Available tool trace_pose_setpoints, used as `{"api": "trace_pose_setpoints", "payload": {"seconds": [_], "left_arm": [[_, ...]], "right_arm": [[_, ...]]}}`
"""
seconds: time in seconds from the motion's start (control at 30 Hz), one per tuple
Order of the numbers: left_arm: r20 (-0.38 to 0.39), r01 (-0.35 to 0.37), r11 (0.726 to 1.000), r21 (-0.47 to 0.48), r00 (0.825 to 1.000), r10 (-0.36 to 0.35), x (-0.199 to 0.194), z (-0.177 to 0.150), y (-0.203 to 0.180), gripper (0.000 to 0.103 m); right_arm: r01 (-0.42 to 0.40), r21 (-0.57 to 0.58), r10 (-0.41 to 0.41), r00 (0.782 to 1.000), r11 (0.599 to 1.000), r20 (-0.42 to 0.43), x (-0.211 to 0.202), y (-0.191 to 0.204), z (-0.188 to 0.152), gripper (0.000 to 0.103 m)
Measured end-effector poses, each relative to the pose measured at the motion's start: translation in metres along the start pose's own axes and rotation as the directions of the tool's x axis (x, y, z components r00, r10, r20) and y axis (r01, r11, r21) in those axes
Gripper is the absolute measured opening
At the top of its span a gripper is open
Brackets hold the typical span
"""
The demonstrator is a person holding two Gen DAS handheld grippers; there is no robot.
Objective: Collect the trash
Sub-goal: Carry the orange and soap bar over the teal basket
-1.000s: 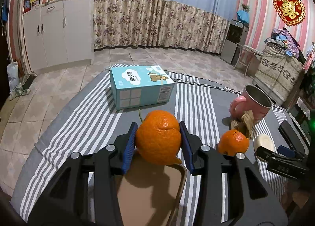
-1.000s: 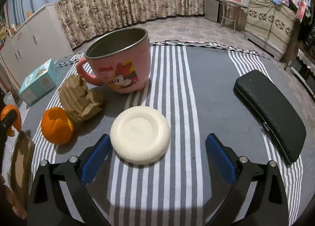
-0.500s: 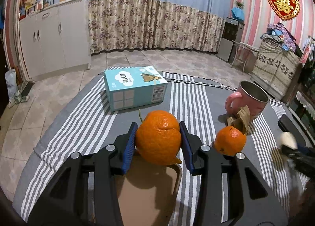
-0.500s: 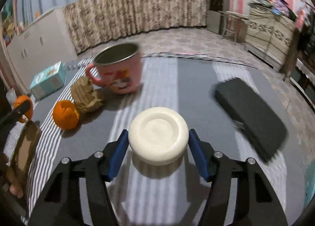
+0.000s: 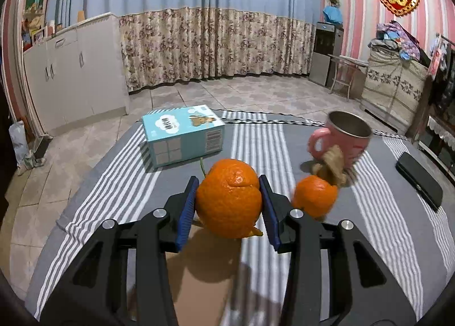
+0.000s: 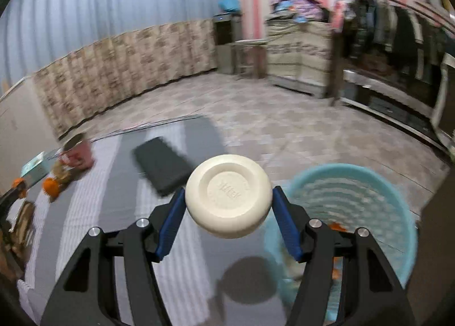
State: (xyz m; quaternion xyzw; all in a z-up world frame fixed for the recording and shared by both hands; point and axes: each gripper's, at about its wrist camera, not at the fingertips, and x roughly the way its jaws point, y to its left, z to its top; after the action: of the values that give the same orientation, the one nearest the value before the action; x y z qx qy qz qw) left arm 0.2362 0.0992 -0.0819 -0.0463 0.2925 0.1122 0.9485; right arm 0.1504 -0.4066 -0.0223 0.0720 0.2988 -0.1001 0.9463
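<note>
My left gripper [image 5: 227, 208] is shut on an orange peel ball [image 5: 229, 198], held above a brown cardboard piece [image 5: 199, 274] on the striped cloth. A second orange peel [image 5: 314, 196] lies to its right, beside crumpled brown paper [image 5: 332, 164]. My right gripper [image 6: 227, 213] is shut on a cream round lid [image 6: 229, 195], lifted above the table's right end. A light blue basket [image 6: 369, 212] stands just right of it, below table level, with orange scraps inside.
A pink mug [image 5: 345, 135] stands behind the crumpled paper. A light blue carton [image 5: 183, 134] lies at the back left of the grey striped tablecloth [image 5: 119, 184]. A black case [image 5: 419, 181] lies at the right; it also shows as the black case [image 6: 162, 165].
The right gripper closed on the cream lid, lifted it off the cloth and swung right to the blue basket. The left gripper, still holding the orange peel, drifted slightly.
</note>
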Motion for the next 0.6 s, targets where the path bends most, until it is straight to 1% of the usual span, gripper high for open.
{"api": "trace_pose_setpoints", "payload": {"seconds": [0.07,0.13,0.2,0.3,0.4,0.43,0.5,0.53,0.6], "left_arm": [[-0.007,0.04,0.999,0.003,0.999,-0.04,-0.012,0.003,-0.015,0.041],[-0.003,0.07,0.997,0.014,0.998,-0.07,-0.024,0.007,-0.032,0.041],[0.01,0.105,0.994,0.029,0.994,-0.105,-0.038,0.01,-0.051,0.041],[0.029,0.166,0.984,0.059,0.985,-0.168,-0.059,0.009,-0.088,0.041],[0.029,0.232,0.967,0.106,0.971,-0.236,-0.075,0.006,-0.134,0.041],[0.025,0.269,0.955,0.126,0.961,-0.274,-0.083,0.003,-0.155,0.041],[0.019,0.318,0.936,0.149,0.946,-0.324,-0.092,-0.002,-0.183,0.041],[0.011,0.355,0.919,0.168,0.932,-0.362,-0.098,-0.006,-0.202,0.041],[0.002,0.403,0.891,0.209,0.911,-0.412,-0.107,-0.013,-0.234,0.041]], "right_arm": [[0.03,0.031,-0.03,0.999,0.999,0.015,-0.006,-0.023,0.001,0.061],[0.033,0.075,-0.036,0.999,0.997,0.03,-0.01,-0.048,0.003,0.061],[0.037,0.099,-0.041,0.998,0.994,0.045,-0.015,-0.064,0.003,0.061],[0.066,0.112,-0.073,0.996,0.992,0.06,-0.015,-0.081,0.003,0.061],[0.102,0.108,-0.109,0.992,0.989,0.06,-0.012,-0.097,-0.002,0.061],[0.108,0.113,-0.115,0.992,0.988,0.054,-0.009,-0.102,-0.004,0.061],[0.106,0.151,-0.113,0.993,0.983,0.041,-0.004,-0.119,-0.007,0.061],[0.105,0.164,-0.113,0.993,0.981,0.041,-0.005,-0.127,-0.009,0.061],[0.122,0.177,-0.132,0.99,0.977,0.046,-0.005,-0.141,-0.009,0.061]]}}
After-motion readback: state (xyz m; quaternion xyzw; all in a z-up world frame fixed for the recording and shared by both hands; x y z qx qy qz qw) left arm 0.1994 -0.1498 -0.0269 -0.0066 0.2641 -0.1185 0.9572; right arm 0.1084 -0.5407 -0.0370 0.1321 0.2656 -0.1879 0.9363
